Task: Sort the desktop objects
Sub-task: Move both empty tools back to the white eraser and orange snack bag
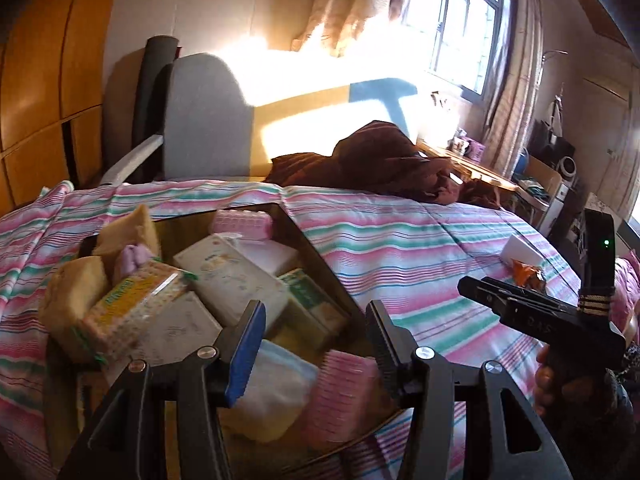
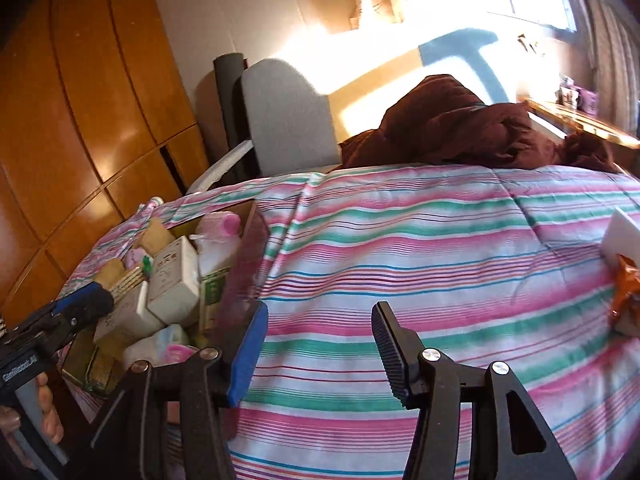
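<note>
Striped quilt covers the bed, w/ a brown blanket heaped at the far end near the sunlit wall and window. Wood wardrobe on the left, grey chair beside it. Box sits on the quilt, packed w/ cartons, sponges, pink items. Left gripper hangs over the box, jaws apart, nothing held. Right gripper over bare quilt, jaws apart, empty. White block and orange packet lie at the right edge.

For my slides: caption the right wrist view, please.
Open right gripper above striped bedspread, a packed box of small items at left.
</note>
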Demonstrator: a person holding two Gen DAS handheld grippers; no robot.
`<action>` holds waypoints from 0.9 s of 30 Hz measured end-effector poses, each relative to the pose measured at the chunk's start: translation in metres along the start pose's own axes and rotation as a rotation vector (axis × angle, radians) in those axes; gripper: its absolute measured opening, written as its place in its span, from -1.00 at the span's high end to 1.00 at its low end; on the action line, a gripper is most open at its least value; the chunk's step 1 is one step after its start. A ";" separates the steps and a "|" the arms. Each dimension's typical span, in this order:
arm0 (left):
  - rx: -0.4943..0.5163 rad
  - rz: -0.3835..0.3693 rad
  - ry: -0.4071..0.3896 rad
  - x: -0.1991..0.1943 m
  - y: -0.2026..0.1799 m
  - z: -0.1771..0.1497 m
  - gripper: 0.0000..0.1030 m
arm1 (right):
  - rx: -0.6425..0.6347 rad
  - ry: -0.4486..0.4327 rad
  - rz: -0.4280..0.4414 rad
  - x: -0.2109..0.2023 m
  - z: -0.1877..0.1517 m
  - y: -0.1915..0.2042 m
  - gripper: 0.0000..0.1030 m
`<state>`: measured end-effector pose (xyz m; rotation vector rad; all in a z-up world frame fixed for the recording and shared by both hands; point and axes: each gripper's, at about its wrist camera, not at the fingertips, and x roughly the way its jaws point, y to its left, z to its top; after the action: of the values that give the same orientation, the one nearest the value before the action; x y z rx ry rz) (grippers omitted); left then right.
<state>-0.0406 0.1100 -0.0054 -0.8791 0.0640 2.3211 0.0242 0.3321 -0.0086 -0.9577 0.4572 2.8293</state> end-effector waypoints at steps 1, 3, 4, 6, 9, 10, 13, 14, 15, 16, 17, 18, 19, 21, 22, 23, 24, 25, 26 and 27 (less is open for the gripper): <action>0.009 -0.024 0.013 0.005 -0.010 0.000 -0.03 | 0.023 -0.007 -0.023 -0.005 -0.001 -0.013 -0.08; 0.036 -0.065 0.040 0.015 -0.031 0.000 -0.03 | 0.068 -0.021 -0.070 -0.014 -0.004 -0.039 -0.09; 0.051 -0.084 0.051 0.020 -0.042 0.000 -0.03 | 0.092 -0.028 -0.092 -0.019 -0.006 -0.053 -0.09; 0.091 -0.128 0.075 0.030 -0.067 0.001 -0.03 | 0.141 -0.044 -0.141 -0.031 -0.012 -0.083 -0.11; 0.155 -0.199 0.108 0.048 -0.106 0.002 -0.05 | 0.228 -0.071 -0.212 -0.054 -0.021 -0.129 -0.12; 0.173 -0.222 0.123 0.055 -0.119 0.002 -0.07 | 0.257 -0.084 -0.238 -0.062 -0.025 -0.143 -0.12; 0.219 -0.280 0.166 0.075 -0.158 0.000 -0.09 | 0.335 -0.124 -0.315 -0.086 -0.034 -0.182 -0.16; 0.238 -0.294 0.176 0.081 -0.171 -0.001 -0.09 | 0.361 -0.133 -0.335 -0.093 -0.038 -0.195 -0.18; 0.257 -0.305 0.186 0.087 -0.184 -0.001 -0.09 | 0.386 -0.140 -0.354 -0.099 -0.041 -0.206 -0.18; 0.277 -0.320 0.193 0.092 -0.195 -0.002 -0.09 | 0.409 -0.148 -0.369 -0.105 -0.044 -0.216 -0.18; 0.296 -0.336 0.199 0.097 -0.206 -0.003 -0.09 | 0.430 -0.156 -0.382 -0.109 -0.047 -0.225 -0.18; 0.316 -0.350 0.206 0.101 -0.217 -0.003 -0.10 | 0.452 -0.165 -0.395 -0.114 -0.050 -0.234 -0.19; 0.335 -0.365 0.213 0.106 -0.228 -0.004 -0.12 | 0.475 -0.173 -0.407 -0.118 -0.053 -0.242 -0.19; 0.365 -0.394 0.223 0.113 -0.246 -0.002 -0.22 | 0.519 -0.190 -0.428 -0.124 -0.058 -0.254 -0.20; 0.372 -0.409 0.229 0.117 -0.253 -0.002 -0.24 | 0.531 -0.201 -0.436 -0.127 -0.061 -0.259 -0.20; 0.378 -0.422 0.232 0.120 -0.260 0.000 -0.24 | 0.539 -0.211 -0.441 -0.129 -0.062 -0.262 -0.21; 0.385 -0.431 0.233 0.124 -0.267 0.001 -0.31 | 0.545 -0.221 -0.446 -0.131 -0.063 -0.265 -0.22; 0.391 -0.436 0.238 0.129 -0.273 0.003 -0.38 | 0.545 -0.231 -0.452 -0.132 -0.063 -0.266 -0.22; 0.394 -0.439 0.246 0.134 -0.279 0.005 -0.39 | 0.545 -0.240 -0.457 -0.133 -0.063 -0.268 -0.23; 0.395 -0.445 0.254 0.140 -0.284 0.007 -0.40 | 0.543 -0.246 -0.462 -0.134 -0.063 -0.269 -0.24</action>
<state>0.0435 0.4140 -0.0363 -0.8727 0.3812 1.6993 0.2222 0.5648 -0.0407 -0.5141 0.7946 2.1910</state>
